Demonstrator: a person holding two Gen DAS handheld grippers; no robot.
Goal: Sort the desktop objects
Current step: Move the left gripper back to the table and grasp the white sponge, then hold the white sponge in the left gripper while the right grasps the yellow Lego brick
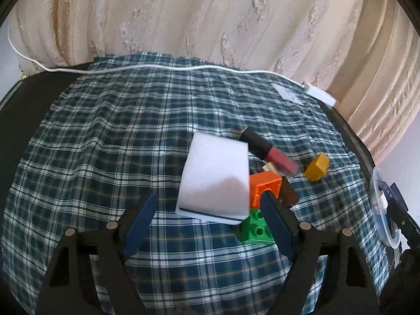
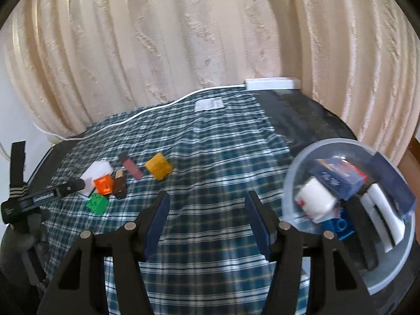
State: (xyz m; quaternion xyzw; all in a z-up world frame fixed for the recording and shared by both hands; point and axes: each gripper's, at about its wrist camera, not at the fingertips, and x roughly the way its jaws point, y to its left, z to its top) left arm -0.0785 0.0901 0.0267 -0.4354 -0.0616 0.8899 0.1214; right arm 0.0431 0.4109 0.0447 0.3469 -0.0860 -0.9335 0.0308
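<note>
The left tongs [image 1: 207, 223] stood wide with nothing between them, just in front of the white foam block [image 1: 215, 181]. That block lay in a small pile on the bench [image 1: 105, 144], which was covered by a blue and white checked cloth [image 1: 118, 120]. I think the step was reaching for the next thing to sort, and the white block looked like the pick. The next move would need the tongs to go down on both sides of the block and squeeze it softly, without knocking its neighbours.

Touching the white block on its right was an orange plastic brick [image 1: 265, 186]. A green plastic brick with round studs [image 1: 256, 229] sat just below the block's corner. A dark tube with a pink end [image 1: 267, 152] lay behind the block, and a yellow plastic brick [image 1: 317, 166] sat apart, further right. A small brown thing beside the orange brick was too blurry to name.

The right tongs [image 2: 207, 218] were half open and held nothing. The clear round plastic tub [image 2: 302, 162], far right of the block, already had sorted things in it.

A white cable [image 1: 157, 67] ran behind the block, and a cream curtain [image 1: 210, 21] hung there.
</note>
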